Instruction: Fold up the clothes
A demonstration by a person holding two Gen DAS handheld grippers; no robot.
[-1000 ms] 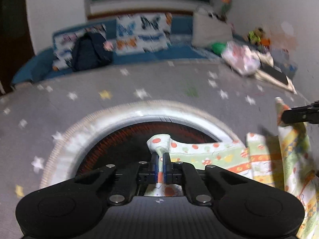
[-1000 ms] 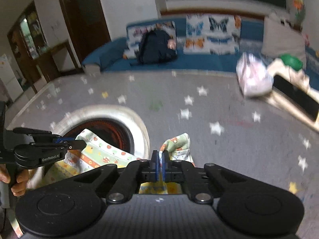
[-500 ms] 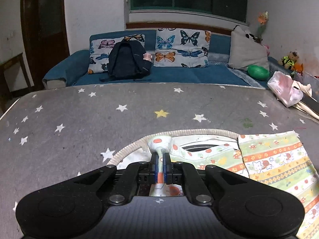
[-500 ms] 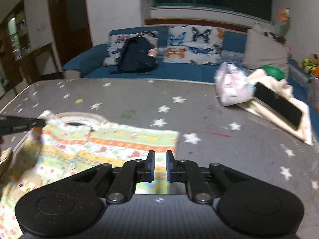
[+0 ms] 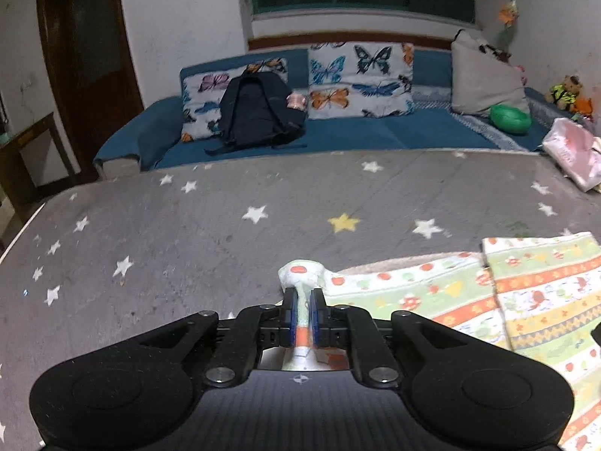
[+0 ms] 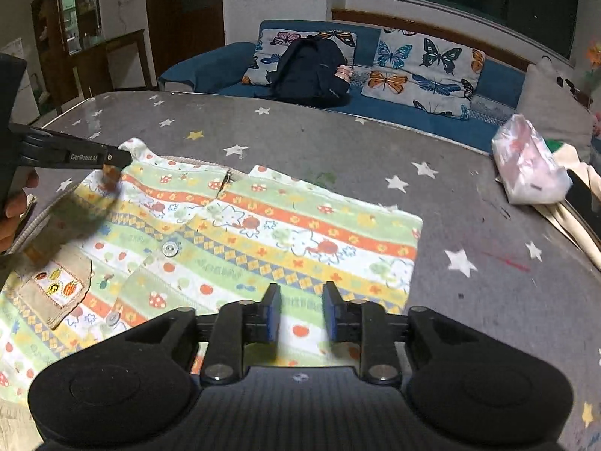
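The patterned shirt (image 6: 240, 233) is spread on the bench (image 6: 469, 173), its 10 o'clock corner pinched in the left gripper (image 5: 303, 314) while the right gripper (image 6: 299, 312) hovers wide apart; that corner should be laid flat before release.

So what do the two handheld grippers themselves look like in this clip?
Both match: the left gripper and right gripper have matte black ribbed bodies, round side housings, silver pivot screws and blue finger pads. White "GenRobot.AI" lettering marks the left one's side. A bare hand grips it.

Home living room: sofa (image 5: 338, 131), butterfly cushions (image 5: 360, 80).
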